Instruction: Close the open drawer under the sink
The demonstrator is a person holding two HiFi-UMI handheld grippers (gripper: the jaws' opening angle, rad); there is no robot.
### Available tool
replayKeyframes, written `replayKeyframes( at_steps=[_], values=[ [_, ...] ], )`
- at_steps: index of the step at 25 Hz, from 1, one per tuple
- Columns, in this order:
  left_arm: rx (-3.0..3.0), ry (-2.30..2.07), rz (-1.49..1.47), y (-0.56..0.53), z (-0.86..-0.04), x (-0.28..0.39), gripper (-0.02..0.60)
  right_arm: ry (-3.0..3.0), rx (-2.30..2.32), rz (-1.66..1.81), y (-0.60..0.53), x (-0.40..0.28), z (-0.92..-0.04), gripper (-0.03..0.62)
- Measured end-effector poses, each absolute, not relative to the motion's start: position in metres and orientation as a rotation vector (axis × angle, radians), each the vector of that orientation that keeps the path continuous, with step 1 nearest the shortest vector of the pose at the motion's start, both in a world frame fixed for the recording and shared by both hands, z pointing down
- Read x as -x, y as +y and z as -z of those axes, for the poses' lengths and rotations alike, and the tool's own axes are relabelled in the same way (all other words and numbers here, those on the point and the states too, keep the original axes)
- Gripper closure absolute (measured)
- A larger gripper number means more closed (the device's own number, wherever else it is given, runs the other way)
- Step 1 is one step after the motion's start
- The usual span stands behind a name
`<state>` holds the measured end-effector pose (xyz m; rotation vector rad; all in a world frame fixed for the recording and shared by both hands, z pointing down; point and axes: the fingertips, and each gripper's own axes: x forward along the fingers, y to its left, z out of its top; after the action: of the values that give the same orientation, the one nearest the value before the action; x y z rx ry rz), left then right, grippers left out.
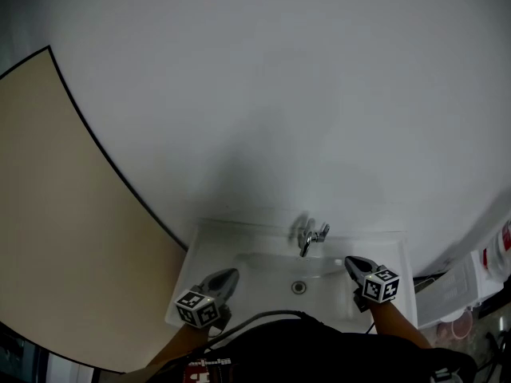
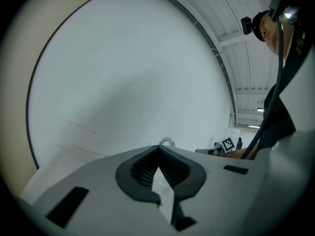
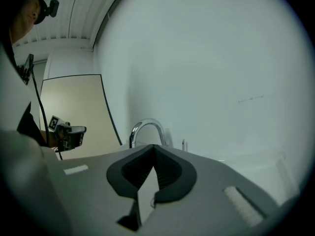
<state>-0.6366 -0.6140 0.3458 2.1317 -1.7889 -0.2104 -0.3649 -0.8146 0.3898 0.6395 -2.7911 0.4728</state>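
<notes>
Drawer trouble starts with sight: it sits somewhere below the sink, hidden in every view by the basin's front edge and the person's body. The left gripper and the right gripper hover over the sink's front corners, fingers clenched on nothing, aimed toward the faucet. Dropping them blind, I reckon, could clip the sink's rim, or push the drawer front off-centre so it skews and jams.

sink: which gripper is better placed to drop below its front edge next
Left, slightly: the left gripper sits nearer the front edge of the sink than the right gripper. Both are shut; nothing below shows.
</notes>
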Motion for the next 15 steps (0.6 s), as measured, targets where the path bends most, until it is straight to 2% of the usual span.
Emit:
replayKeyframes(
  at_steps=[15],
  values=[
    [-2.129, -1.752, 0.219, -0.6182, -0.3544, 0.6415, 0.584, -2.739, -0.685, -0.401, -0.816, 0.3655, -0.3921, 0.595]
  ],
)
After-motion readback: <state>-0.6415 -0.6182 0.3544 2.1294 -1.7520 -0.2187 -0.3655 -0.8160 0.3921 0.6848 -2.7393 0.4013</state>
